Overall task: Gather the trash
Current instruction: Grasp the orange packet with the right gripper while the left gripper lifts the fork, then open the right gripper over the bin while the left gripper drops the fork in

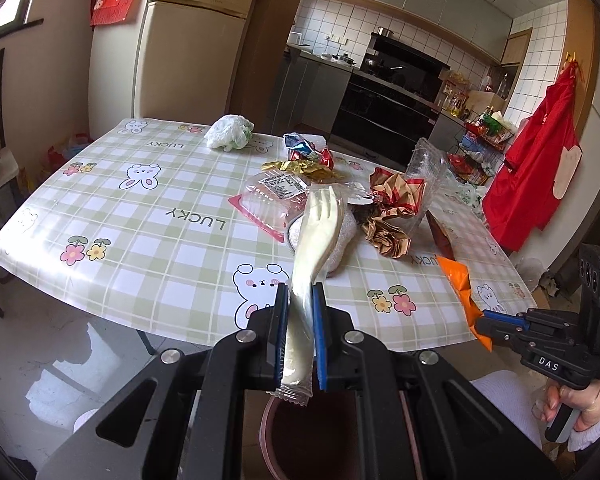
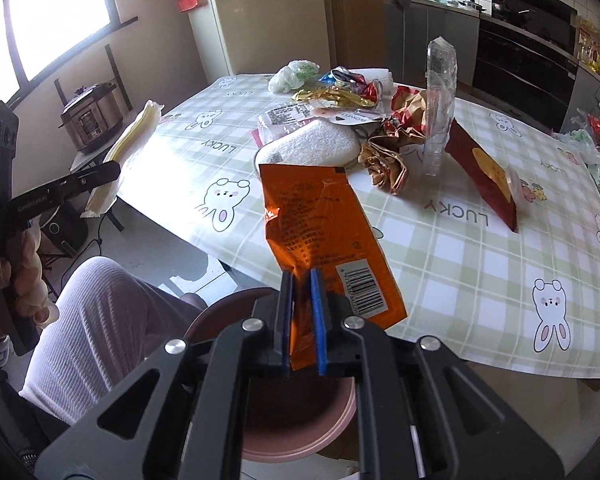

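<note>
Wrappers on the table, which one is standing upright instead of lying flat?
The clear plastic clamshell pack, standing on edge beside the crumpled brown paper. The dark red packet and the rest lie flat or crumpled.

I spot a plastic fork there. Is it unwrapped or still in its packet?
Still wrapped: the fork sits inside a clear sealed sleeve, its crimped end showing below the left tool.

A pink bin (image 2: 300, 436) sits below the table (image 2: 480, 248), mostly hidden behind the right gripper (image 2: 302, 312). Small print on the orange wrapper (image 2: 320, 220) is unreadable. Kitchen shelf items beyond the table are too small to identify.
</note>
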Available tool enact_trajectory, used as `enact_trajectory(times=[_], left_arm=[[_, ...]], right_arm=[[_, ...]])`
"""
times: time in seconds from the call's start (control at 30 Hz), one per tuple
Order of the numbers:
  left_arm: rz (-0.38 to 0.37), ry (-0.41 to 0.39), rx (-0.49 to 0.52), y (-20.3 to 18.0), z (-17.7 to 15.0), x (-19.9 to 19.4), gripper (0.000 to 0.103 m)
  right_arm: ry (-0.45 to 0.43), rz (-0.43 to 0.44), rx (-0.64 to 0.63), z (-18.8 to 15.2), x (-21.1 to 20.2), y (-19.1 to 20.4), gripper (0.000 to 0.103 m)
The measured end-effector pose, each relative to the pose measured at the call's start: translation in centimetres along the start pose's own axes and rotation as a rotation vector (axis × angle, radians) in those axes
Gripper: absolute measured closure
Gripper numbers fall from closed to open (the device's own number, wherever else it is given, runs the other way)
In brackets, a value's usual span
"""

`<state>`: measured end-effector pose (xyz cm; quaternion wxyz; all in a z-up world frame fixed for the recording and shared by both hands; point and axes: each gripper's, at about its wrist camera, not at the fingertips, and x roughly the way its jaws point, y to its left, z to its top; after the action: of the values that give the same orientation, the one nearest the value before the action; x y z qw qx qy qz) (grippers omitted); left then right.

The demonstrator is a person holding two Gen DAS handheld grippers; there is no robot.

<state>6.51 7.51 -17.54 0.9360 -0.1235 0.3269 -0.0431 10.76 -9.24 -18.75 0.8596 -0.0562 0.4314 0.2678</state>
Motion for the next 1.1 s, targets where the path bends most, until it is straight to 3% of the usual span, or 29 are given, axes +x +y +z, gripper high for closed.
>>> enact_trajectory(times=[0.37, 0.7, 0.77, 0.9, 0.97, 1.03, 1.1], left_arm=[[-0.028, -0.025, 0.003, -0.9, -2.2, -4.5, 0.091], [-0.018, -0.015, 0.018, -0.8, -2.7, -4.4, 0.091], [-0.018, -0.007, 0.027, -1.0, -2.7, -3.8, 0.091], [-0.02, 0.021, 0.049, -1.3, -2.9, -2.7, 0.091], [-0.022, 0.035, 0.06, -1.4, -3.1, -2.1, 0.091], [-0.024, 0.046, 0.077, -1.7, -3.3, -1.7, 0.091], [-0.03, 0.058, 0.1, -2.0, -3.5, -1.3, 0.091]], right_arm=[[0.005, 0.03, -0.038, -2.7, -2.5, 2.8, 0.09], [0.052, 0.095, -0.034, -3.0, -1.5, 3.6, 0.086], [0.053, 0.11, -0.023, -3.0, -1.2, 3.4, 0.07], [0.024, 0.087, -0.01, -2.4, -1.4, 2.8, 0.049], [-0.011, 0.044, -0.002, -1.9, -2.0, 2.2, 0.023], [-0.061, -0.001, 0.011, -1.3, -2.9, 1.6, 0.008], [-0.125, -0.058, 0.038, -0.6, -4.1, 0.6, 0.006]])
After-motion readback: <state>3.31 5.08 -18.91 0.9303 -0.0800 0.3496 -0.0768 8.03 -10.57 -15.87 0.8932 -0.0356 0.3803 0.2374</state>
